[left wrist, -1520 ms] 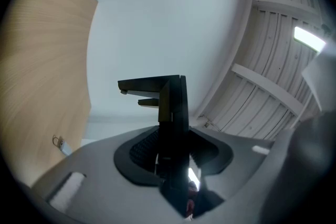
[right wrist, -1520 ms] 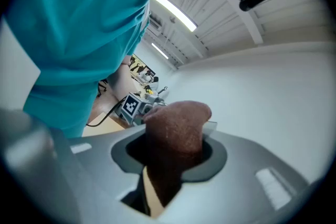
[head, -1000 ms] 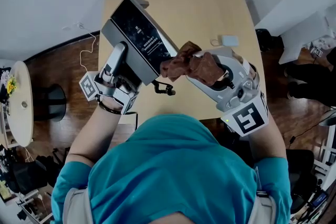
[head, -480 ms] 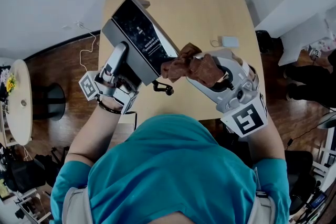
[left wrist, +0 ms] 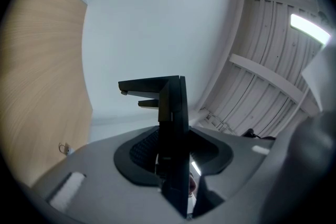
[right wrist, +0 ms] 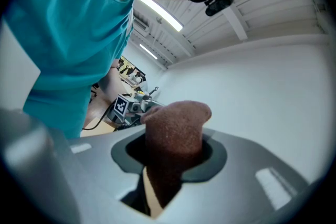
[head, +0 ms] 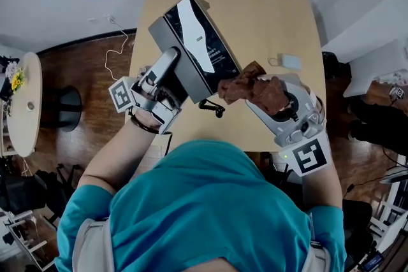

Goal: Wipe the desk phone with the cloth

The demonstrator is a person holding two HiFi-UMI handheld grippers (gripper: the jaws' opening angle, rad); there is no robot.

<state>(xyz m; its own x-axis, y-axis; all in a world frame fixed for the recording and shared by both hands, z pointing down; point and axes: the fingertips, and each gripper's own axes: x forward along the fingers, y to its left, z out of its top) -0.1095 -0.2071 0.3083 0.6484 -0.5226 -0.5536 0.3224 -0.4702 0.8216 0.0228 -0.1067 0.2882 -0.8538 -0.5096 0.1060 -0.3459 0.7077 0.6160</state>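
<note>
You are gripping a desk phone (head: pixel 213 57) that is showing a glossy black face crossed by a white strip, over a grey casing. The cloth (head: pixel 252 87) you are holding is looking reddish brown. The left gripper (head: pixel 167 67) and the right gripper (head: pixel 271 95) are showing pale grey shells with black-and-white square markers. The table (head: pixel 255 9) is showing light wood grain, and a pale blue-grey box (head: pixel 291 61) is lying near its right edge. You are wearing a teal shirt (head: pixel 204 213).
</note>
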